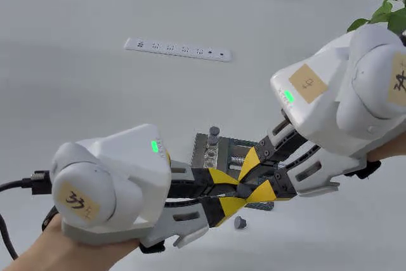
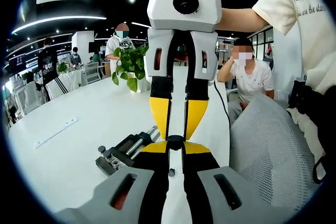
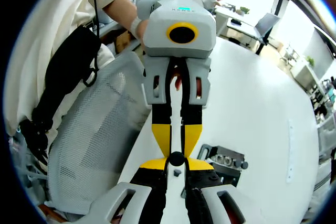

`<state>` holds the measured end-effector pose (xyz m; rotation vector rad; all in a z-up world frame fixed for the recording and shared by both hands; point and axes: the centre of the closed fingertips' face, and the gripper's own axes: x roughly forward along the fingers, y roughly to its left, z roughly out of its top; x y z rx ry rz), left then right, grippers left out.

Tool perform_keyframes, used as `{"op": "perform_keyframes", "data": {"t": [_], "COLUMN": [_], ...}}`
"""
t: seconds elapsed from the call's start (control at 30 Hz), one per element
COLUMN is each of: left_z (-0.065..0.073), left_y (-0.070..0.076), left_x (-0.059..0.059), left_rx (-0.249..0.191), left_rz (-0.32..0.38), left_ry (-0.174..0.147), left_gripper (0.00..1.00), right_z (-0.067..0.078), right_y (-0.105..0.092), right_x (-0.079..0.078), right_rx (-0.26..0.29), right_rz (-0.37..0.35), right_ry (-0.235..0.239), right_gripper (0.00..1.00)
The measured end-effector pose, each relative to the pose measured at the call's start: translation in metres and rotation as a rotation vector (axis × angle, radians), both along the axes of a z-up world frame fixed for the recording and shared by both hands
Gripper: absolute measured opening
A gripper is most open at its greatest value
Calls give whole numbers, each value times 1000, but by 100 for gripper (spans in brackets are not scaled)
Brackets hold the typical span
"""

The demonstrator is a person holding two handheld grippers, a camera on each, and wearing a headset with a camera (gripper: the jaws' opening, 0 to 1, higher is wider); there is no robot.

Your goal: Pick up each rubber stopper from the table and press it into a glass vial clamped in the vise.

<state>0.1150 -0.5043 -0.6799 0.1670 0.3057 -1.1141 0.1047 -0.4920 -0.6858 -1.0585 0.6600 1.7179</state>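
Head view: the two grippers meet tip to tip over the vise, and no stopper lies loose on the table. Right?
No: the head view shows one rubber stopper loose on the table, beside the vise. The left gripper and right gripper do meet tip to tip over it.

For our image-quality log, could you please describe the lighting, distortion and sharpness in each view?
Head view: soft even light, faint shadows on the table, vise sharp. Left gripper view: fisheye curving, ceiling lights glaring against darkness. Right gripper view: same curving, upper-right background overexposed.
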Motion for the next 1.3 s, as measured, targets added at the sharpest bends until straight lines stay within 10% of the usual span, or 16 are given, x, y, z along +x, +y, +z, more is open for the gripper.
{"op": "perform_keyframes", "data": {"t": [1.3], "left_z": [-5], "left_y": [1], "left_x": [-3], "left_rx": [21], "left_rz": [-6], "left_ry": [-3], "left_gripper": [6], "right_z": [3], "right_y": [-1], "right_x": [-3], "right_rx": [11], "right_rz": [-17], "right_ry": [27], "right_gripper": [6]}}
